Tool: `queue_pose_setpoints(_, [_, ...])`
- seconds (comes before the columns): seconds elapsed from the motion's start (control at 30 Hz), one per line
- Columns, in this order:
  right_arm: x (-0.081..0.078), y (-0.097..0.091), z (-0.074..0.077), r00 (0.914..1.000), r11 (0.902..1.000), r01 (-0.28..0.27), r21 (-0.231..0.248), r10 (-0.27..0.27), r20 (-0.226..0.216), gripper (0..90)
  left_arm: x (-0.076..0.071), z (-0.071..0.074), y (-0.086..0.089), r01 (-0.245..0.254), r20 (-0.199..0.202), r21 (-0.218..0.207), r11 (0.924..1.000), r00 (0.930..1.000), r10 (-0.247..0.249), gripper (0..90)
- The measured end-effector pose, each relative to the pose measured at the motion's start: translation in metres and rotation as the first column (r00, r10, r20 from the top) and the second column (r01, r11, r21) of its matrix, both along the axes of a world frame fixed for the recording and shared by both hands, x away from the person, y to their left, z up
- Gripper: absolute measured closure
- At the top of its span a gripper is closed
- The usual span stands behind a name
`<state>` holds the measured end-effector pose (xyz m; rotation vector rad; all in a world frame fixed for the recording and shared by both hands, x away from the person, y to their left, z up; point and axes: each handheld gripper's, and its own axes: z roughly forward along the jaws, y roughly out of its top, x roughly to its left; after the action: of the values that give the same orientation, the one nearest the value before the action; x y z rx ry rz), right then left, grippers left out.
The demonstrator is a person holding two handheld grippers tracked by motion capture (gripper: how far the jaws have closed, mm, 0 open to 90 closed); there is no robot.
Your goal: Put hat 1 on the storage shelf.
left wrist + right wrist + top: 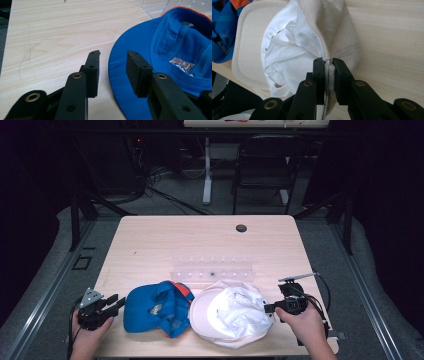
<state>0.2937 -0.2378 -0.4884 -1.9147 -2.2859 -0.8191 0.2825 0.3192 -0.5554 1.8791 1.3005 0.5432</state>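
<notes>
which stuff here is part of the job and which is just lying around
In play:
- white cap, pinched at its edge by the right tongs
- blue cap, with the open left tongs at its brim

Lying about:
- clear plastic rack
- black chair

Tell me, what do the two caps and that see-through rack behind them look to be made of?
Blue cap: woven cloth, matte, with stitched seams and an orange edge. White cap: cream canvas-like cloth outside, thin white crumpled lining inside. Rack: clear glossy plastic, probably acrylic. All lie on a pale wood-grain table.
</notes>
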Motion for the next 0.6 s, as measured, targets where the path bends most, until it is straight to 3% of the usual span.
queue_pose_setpoints(0.2, [0.01, 0.012, 0.012, 0.9967, 0.9945, -0.066, -0.082, 0.062, -0.053, 81.6, 0.0, -0.001, 0.0, -0.001, 0.0, 0.003, 1.0, 1.0, 0.001, 64.0])
queue_pose_setpoints(0.3, [0.012, 0.017, 0.014, 0.9971, 0.9932, -0.059, -0.1, 0.054, -0.054, 81.7, 0.0, 0.0, 0.0, -0.001, 0.002, 0.001, 1.0, 1.0, 0.001, 64.2])
queue_pose_setpoints(0.37, [0.016, 0.02, 0.02, 0.9943, 0.9889, -0.079, -0.126, 0.069, -0.082, 81.9, 0.0, 0.0, 0.0, -0.002, 0.008, -0.004, 1.0, 1.0, 0.002, 64.5])
queue_pose_setpoints(0.6, [0.025, 0.023, 0.033, 0.9903, 0.9894, -0.059, -0.133, 0.041, -0.133, 82.1, 0.0, 0.0, 0.0, -0.002, 0.002, -0.001, 1.0, 1.0, 0.002, 64.7])
